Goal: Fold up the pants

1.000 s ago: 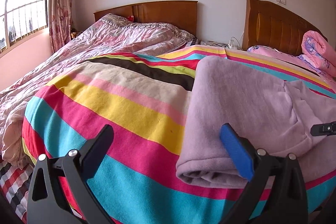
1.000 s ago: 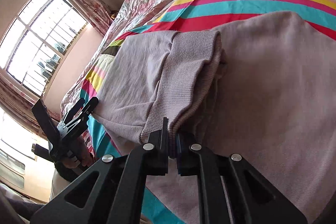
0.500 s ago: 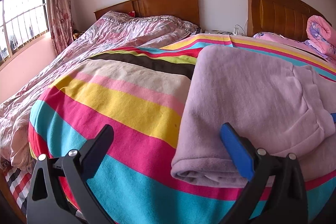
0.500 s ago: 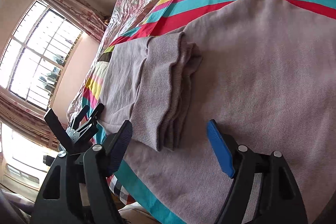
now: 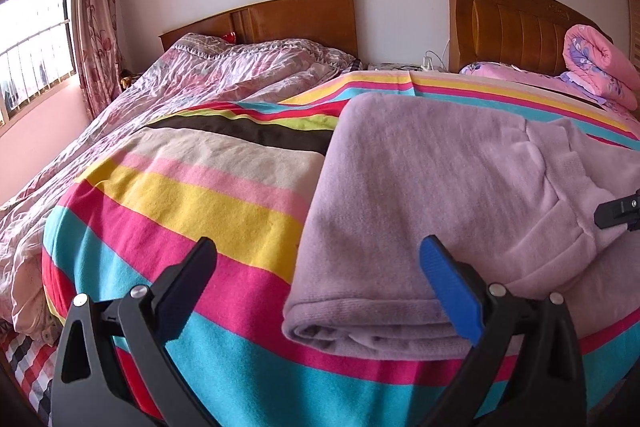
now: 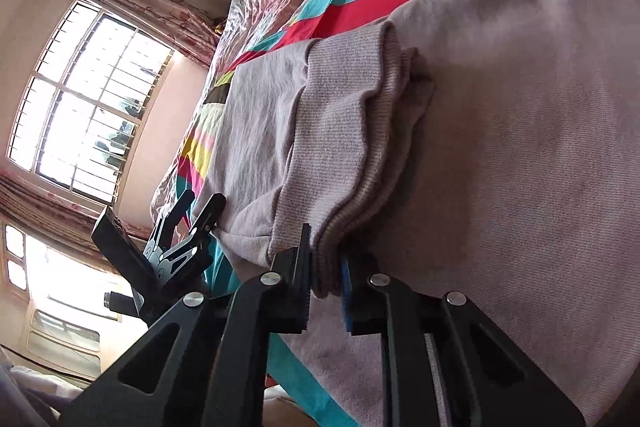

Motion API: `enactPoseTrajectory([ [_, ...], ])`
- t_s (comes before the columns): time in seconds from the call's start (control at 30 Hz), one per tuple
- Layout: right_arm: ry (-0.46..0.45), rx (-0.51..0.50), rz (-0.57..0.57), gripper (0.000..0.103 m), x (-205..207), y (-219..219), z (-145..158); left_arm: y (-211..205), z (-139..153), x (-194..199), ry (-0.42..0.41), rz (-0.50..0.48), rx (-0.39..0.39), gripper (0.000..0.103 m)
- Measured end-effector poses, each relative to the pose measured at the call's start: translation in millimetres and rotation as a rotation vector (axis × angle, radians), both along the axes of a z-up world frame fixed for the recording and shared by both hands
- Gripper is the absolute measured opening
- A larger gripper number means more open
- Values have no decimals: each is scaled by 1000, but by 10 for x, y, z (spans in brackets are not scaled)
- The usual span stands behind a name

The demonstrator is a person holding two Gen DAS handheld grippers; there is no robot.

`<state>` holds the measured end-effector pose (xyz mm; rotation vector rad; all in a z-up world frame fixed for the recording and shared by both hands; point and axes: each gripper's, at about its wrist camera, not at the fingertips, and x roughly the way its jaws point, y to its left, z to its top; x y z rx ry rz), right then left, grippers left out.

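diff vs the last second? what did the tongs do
The right tongs were shut on the ribbed cuff of the pants a second ago, opened half a second ago, and are now shut on the cuff again. The left tongs stayed open at the folded edge nearest the camera, touching nothing. The pants lie folded on the striped blanket as before.

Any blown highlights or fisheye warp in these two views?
Left wrist: barred window bright at the edge, wooden headboards bowed, lilac knit pants evenly lit. Right wrist: window blown white, horizon tilted, right gripper shading the ribbed cuff.
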<state>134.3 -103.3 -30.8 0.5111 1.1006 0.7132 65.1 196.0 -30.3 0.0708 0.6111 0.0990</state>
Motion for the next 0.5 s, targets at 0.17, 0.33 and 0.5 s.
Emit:
enactPoseTrajectory([
  [0.17,-224,-14,70,13,161,306,878,431,383,-376,-93,37,-99,101],
  [0.33,-402,-44,155,13,299,776,1552,125,261,-579,73,-75,34,102],
  [0.5,-465,-44,167,13,306,986,1875,11,94,-310,88,-34,-57,101],
])
